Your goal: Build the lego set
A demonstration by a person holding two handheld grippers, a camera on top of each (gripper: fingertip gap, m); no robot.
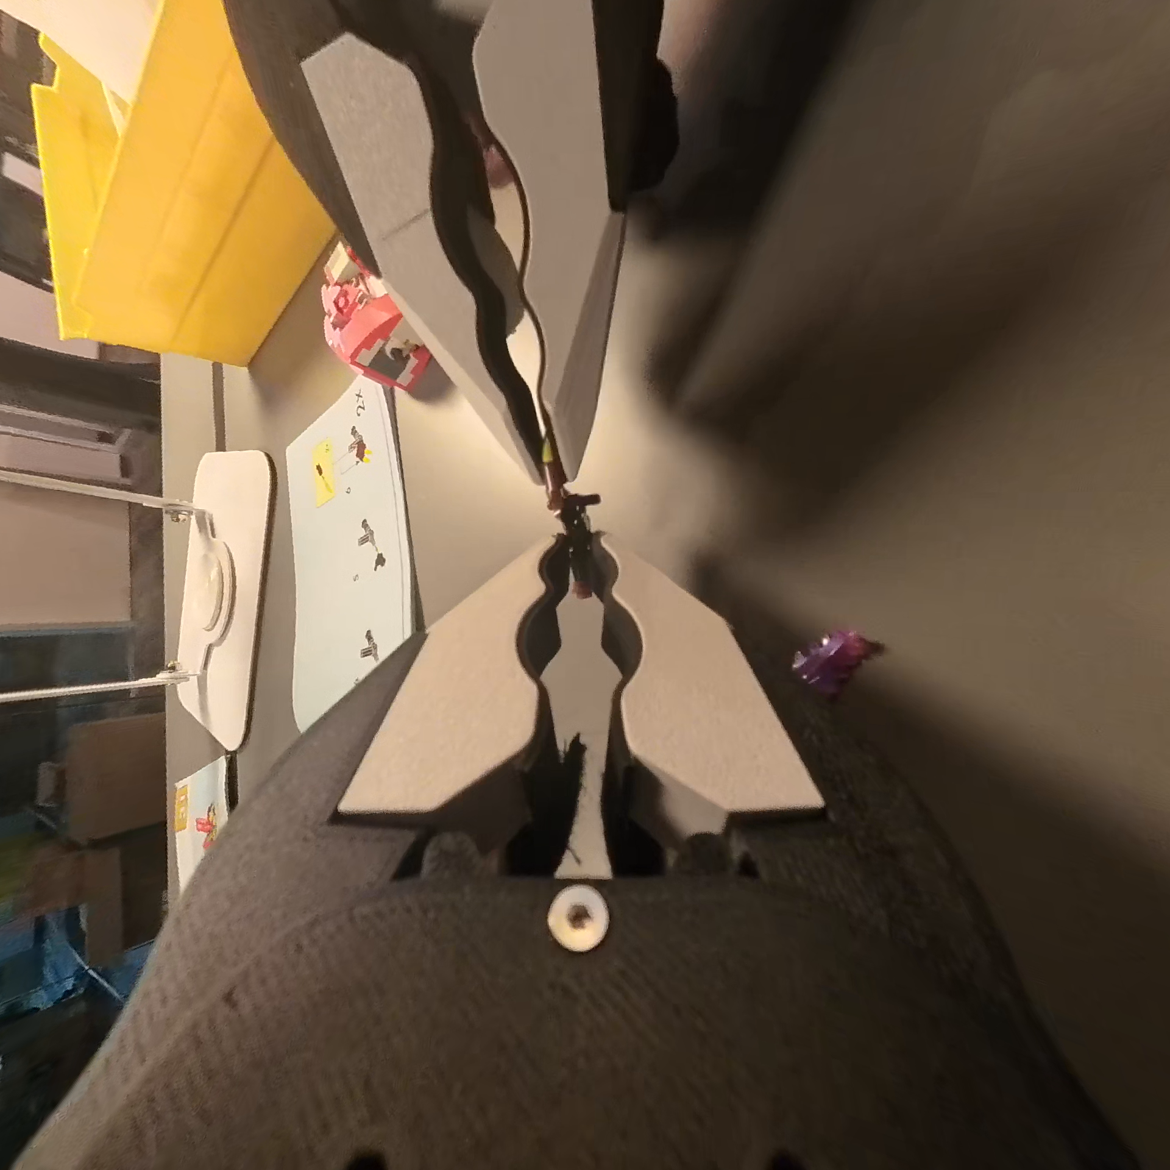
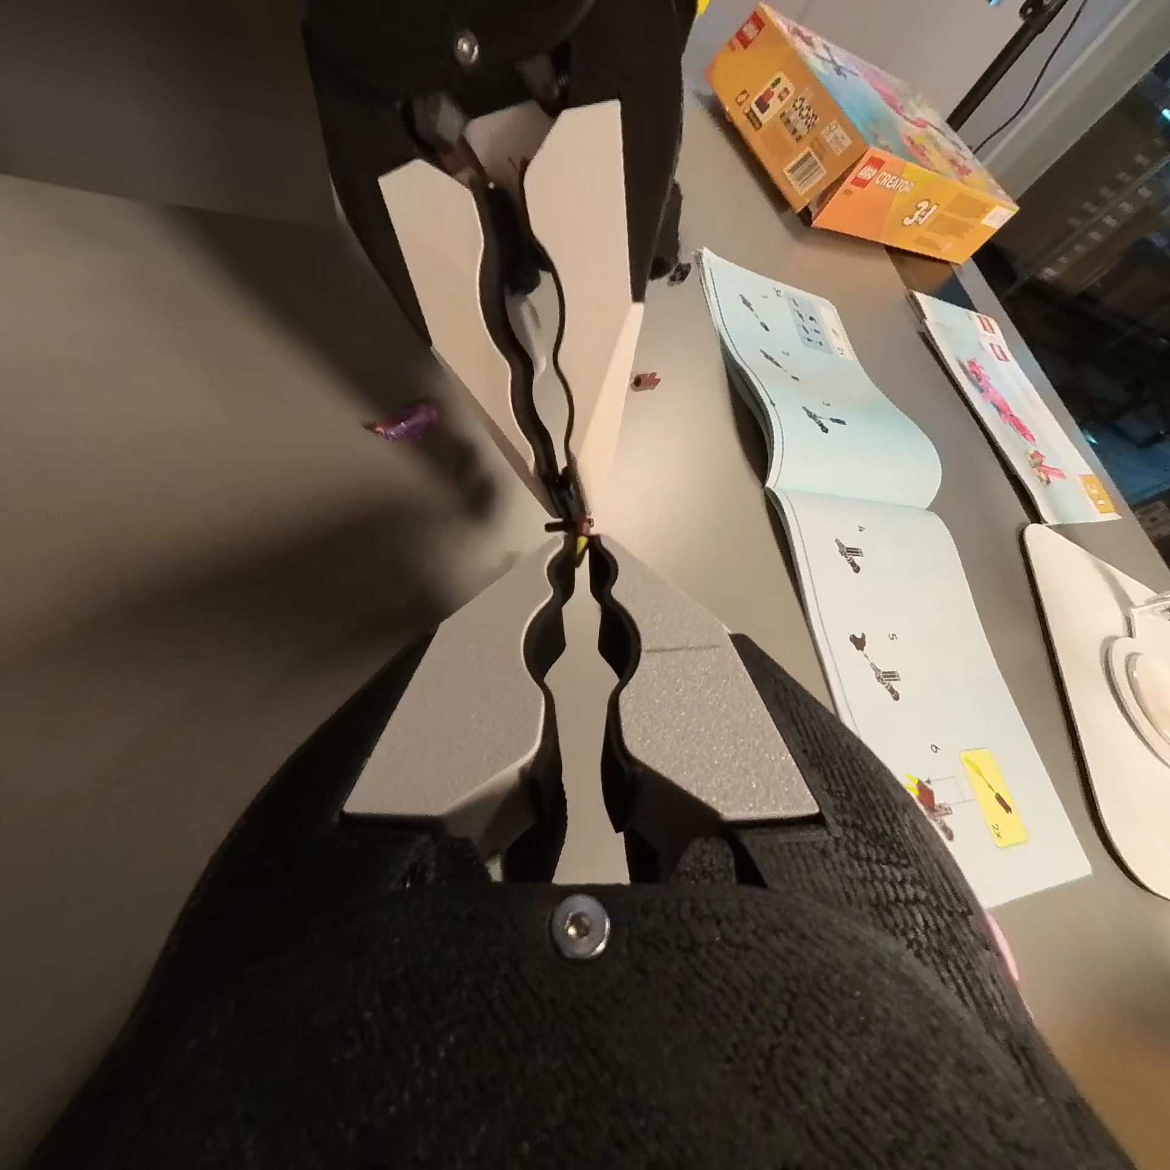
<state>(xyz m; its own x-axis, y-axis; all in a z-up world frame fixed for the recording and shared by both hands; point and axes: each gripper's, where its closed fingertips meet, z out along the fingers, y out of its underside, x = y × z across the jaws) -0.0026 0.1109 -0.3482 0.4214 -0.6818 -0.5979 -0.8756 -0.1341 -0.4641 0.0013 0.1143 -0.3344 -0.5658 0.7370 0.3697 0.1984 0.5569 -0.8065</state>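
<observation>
My left gripper [image 1: 579, 541] is shut on a small black brick assembly [image 1: 574, 516] that sticks out past its fingertips. My right gripper [image 2: 577, 536] is shut on a thin yellow piece [image 2: 580, 545] with a dark red part [image 2: 583, 525] at its tip. The two grippers face each other tip to tip above the grey table [image 2: 696, 475], and the black assembly and the dark red part meet between them. The right gripper [image 1: 557, 478] comes in from the top of the left wrist view. The left gripper [image 2: 565, 490] comes in from the top of the right wrist view, with the black assembly [image 2: 566, 499] in it.
An open instruction booklet [image 2: 886, 570] lies to the right, with a second booklet [image 2: 1013, 411], a white pad [image 2: 1108, 665] and an orange box [image 2: 855, 133] beyond. A purple piece [image 2: 405, 423] and a small dark red piece [image 2: 647, 382] lie loose. A yellow bin [image 1: 171, 190] and a pink brick model [image 1: 364, 323] stand nearby. Only a small space, under 4 cm, lies between the two pairs of fingers.
</observation>
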